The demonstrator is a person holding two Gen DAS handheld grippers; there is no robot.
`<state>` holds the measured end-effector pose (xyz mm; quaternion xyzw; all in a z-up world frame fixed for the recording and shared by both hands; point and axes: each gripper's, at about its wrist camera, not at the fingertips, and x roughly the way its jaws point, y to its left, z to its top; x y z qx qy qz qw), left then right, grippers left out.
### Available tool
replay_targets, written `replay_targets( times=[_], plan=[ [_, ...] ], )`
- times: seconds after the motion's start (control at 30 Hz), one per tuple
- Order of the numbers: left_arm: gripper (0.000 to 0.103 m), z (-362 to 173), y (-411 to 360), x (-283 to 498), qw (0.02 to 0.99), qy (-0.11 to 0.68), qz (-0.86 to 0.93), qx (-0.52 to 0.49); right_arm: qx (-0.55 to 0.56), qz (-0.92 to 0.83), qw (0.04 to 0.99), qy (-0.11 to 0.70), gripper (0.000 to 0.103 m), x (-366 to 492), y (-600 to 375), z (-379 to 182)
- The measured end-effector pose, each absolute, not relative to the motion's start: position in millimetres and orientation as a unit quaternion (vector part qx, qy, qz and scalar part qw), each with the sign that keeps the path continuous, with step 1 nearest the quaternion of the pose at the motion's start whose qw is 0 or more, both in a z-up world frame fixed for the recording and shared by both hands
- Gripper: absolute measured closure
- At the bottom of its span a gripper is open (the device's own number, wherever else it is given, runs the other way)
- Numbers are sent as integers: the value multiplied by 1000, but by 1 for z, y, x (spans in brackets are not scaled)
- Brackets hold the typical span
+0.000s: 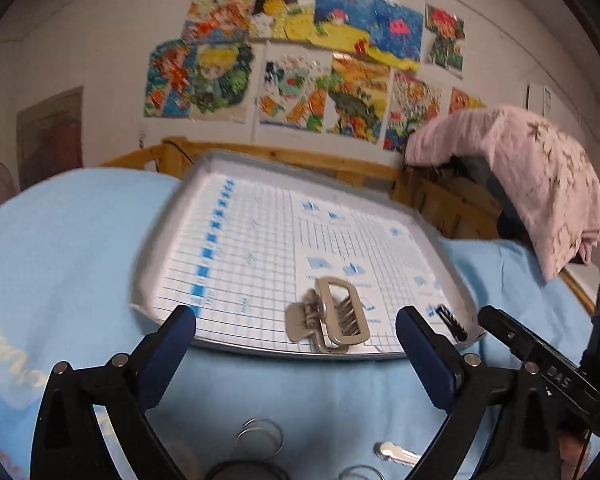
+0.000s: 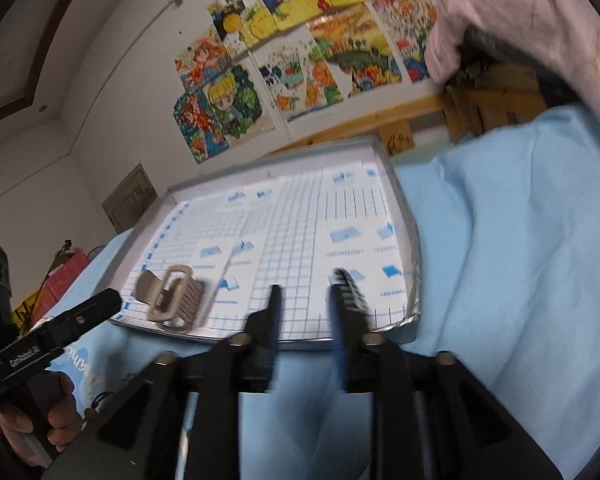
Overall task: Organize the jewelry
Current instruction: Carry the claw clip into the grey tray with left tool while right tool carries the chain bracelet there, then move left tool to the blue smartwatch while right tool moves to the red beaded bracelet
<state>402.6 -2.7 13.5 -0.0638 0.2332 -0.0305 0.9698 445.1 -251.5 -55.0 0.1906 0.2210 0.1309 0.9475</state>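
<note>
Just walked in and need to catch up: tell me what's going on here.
A person is sorting hair accessories and jewelry on a blue-covered bed, holding a tool in each hand. A beige claw clip and a small black comb clip already lie on the gridded tray. The left tool hangs open and empty at the tray's near edge; the right tool is open beside the black clip. Rings and a silver clip wait on the blue sheet.
</note>
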Motion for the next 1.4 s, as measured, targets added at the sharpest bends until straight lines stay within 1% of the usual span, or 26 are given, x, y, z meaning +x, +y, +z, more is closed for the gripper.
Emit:
replay_targets(
  times=[0.03, 0.17, 0.23, 0.3, 0.33, 0.4, 0.5, 0.6, 0.77, 0.93, 1.1, 1.3, 1.4],
  plan=[
    [0, 20, 0, 395, 971, 227, -25, -68, 186, 130, 950, 215, 59, 439, -251, -49],
    [0, 46, 13, 356, 976, 194, -23, -94, 164, 129, 960, 188, 44, 408, -250, -15],
    [0, 54, 17, 337, 978, 182, -21, -100, 145, 135, 966, 164, 24, 387, -248, 4],
    [0, 62, 19, 312, 981, 164, -16, -99, 133, 140, 972, 132, 12, 363, -247, 20],
    [0, 65, 20, 301, 983, 158, -15, -96, 132, 143, 974, 117, 7, 348, -246, 28],
    [0, 69, 22, 276, 985, 145, -14, -94, 127, 148, 976, 101, 3, 326, -244, 41],
    [0, 71, 24, 242, 987, 126, -11, -94, 118, 141, 979, 85, 2, 289, -240, 55],
    [0, 71, 27, 210, 989, 115, -10, -90, 125, 138, 980, 74, 2, 254, -239, 57],
    [0, 59, 26, 163, 992, 103, -8, -67, 94, 103, 989, 56, 2, 192, -232, 44],
    [0, 42, 22, 126, 993, 106, -8, -55, 70, 81, 992, 72, 2, 136, -231, 25],
    [0, 17, 19, 99, 991, 132, -10, -35, 82, 65, 990, 90, 2, 112, -235, 15],
    [0, 1, 13, 97, 987, 158, -12, -31, 69, 46, 987, 138, 2, 103, -226, -6],
    [0, -8, 10, 96, 985, 171, -13, -25, 55, 37, 987, 148, 2, 102, -223, -10]
  ],
)
